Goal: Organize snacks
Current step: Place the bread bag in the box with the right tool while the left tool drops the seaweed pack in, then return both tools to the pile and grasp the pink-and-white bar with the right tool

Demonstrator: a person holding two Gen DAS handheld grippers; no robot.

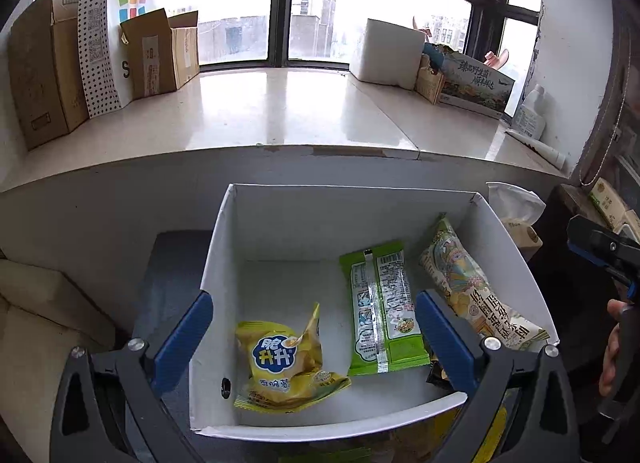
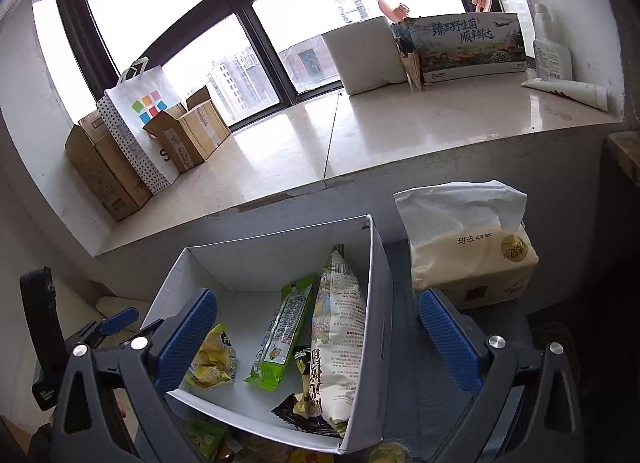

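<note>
Snack packets in white box; both grippers' jaws wide, empty

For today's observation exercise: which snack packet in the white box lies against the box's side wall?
The long cream-and-green printed packet, leaning on the right wall; the yellow packet and green packet lie on the floor.

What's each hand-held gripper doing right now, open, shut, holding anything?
Left hand-held gripper: open wide, holding nothing, over the white box.
Right hand-held gripper: open wide, holding nothing, straddling the box's right wall.
</note>
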